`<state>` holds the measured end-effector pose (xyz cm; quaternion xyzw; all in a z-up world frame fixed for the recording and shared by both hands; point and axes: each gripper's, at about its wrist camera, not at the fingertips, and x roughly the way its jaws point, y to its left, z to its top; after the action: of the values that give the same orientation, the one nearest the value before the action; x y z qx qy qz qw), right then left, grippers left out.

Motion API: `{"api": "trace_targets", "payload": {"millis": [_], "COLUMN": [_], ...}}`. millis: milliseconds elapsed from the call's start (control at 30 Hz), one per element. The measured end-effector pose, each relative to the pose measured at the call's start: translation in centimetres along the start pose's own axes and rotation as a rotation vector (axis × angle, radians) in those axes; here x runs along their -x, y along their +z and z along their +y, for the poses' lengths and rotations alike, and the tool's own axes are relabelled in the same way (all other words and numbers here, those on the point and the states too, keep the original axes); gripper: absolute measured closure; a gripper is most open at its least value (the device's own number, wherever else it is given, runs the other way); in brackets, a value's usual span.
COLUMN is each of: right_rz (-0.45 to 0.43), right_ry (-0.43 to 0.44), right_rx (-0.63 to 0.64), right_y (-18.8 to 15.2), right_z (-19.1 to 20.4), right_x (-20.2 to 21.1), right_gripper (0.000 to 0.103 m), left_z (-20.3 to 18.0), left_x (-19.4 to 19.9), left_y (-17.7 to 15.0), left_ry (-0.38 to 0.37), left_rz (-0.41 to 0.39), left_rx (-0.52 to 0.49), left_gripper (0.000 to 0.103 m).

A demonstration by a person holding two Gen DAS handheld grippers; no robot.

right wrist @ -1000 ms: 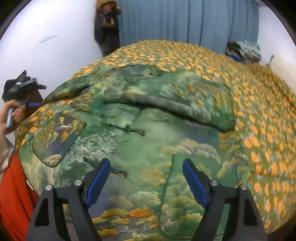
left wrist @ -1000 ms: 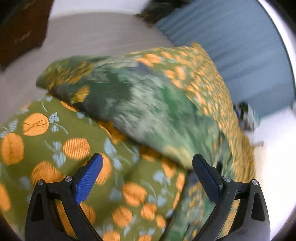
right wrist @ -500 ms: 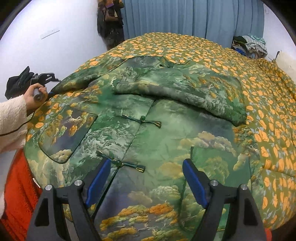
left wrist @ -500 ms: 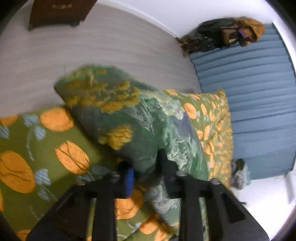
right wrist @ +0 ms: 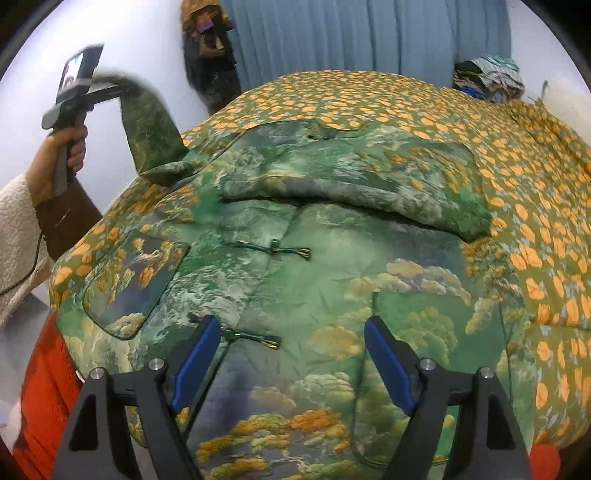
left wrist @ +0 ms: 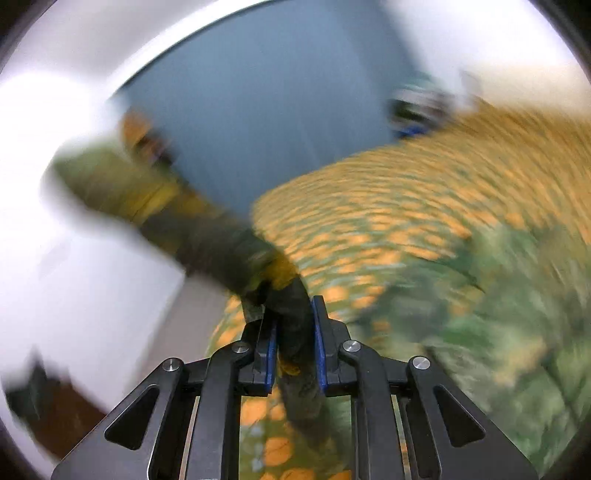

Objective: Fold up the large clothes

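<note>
Left wrist view: the left gripper (left wrist: 293, 343) has its blue pads clamped on a dark green band of the jacket's sleeve (left wrist: 207, 236), which runs up and away to the upper left; the picture is badly smeared.
Left gripper from the right wrist view: it is held aloft at the far left in the person's hand (right wrist: 64, 151), with the sleeve (right wrist: 147, 129) hanging from it down to the jacket's shoulder.
Right gripper: the right gripper (right wrist: 288, 363) hovers with its jaws wide apart and nothing between them, above the lower front of the jacket.
Task's thing: the green landscape-print jacket (right wrist: 295, 277) lies front up on the orange-patterned bedspread (right wrist: 535, 192), its long axis running away from the right gripper toward the curtain (right wrist: 369, 33); the other sleeve is already folded across the chest.
Key relation: the raised sleeve lies left of the body, so I judge it must travel rightward over the chest; the left hand is the nearer.
Writing: none legible.
</note>
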<state>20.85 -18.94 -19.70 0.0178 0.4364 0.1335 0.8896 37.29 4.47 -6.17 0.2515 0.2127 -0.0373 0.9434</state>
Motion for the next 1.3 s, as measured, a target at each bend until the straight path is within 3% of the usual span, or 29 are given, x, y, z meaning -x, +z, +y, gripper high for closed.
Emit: {"api": "trace_targets", "payload": {"millis": [67,133,233,333,400,500,633,733,900,933,1000,1167,1300], "right_rz": [-0.015,-0.034,-0.051,-0.047,-0.042,-0.052,-0.055,0.005,0.104,0.114,0.095,-0.082,-0.04], "right_ry": [-0.014,-0.035,-0.063,-0.081,-0.076,-0.042,0.089,0.225,0.273,0.267,0.226,0.218,0.197], "right_rx": [-0.025,-0.049,-0.087,-0.134,-0.165,-0.193,-0.249,-0.298,-0.339,-0.338,-0.286,-0.148,-0.173], "right_y": [0.0,0.0,0.1,0.0,0.1,1.9,7.1,11.5,15.3,15.6,16.6,21.1,20.2], "right_z": [-1.0,-2.2,-3.9,-5.7,-6.8,-8.3,-9.5,-9.4,-7.5,-6.8,-5.0,-1.4,-2.2], "right_x": [0.5,1.1,1.8,2.0,2.1,1.6,-1.2,-6.1,-14.2,-15.0,-14.9,-11.5,-12.1], "right_gripper": [0.021,0.021,0.021,0.021,0.021,0.021,0.021,0.021,0.022,0.026,0.089,0.089,0.089], "left_z": [-6.5,-11.0,-16.6,-19.1,-19.2,-17.9,-13.8,-10.7,-6.5,-5.8,-3.9,-0.6,1.4], "left_x": [0.7,0.9,0.0,-0.4,0.5,2.0,3.7,4.9,6.7,7.0,7.5,5.6,4.9], "left_y": [0.5,0.0,-2.2,-5.1,-6.2,-6.8,-7.7,-9.2,-11.6,-12.1,-13.2,-14.4,-13.9], "left_ry": [-0.062,-0.122,-0.234,-0.286,-0.304,-0.337,-0.349,-0.339,-0.299,-0.295,-0.275,-0.235,-0.262], "left_rz": [-0.021,-0.001,0.1,0.188,0.209,0.22,0.253,0.28,0.318,0.325,0.334,0.377,0.361], "left_rx": [-0.183,-0.275,-0.344,-0.344,-0.313,-0.227,-0.08,0.052,0.208,0.229,0.268,0.411,0.538], "left_gripper": [0.087,0.086,0.074,0.052,0.029,0.018,0.016,0.015,0.014,0.014,0.014,0.014,0.014]}}
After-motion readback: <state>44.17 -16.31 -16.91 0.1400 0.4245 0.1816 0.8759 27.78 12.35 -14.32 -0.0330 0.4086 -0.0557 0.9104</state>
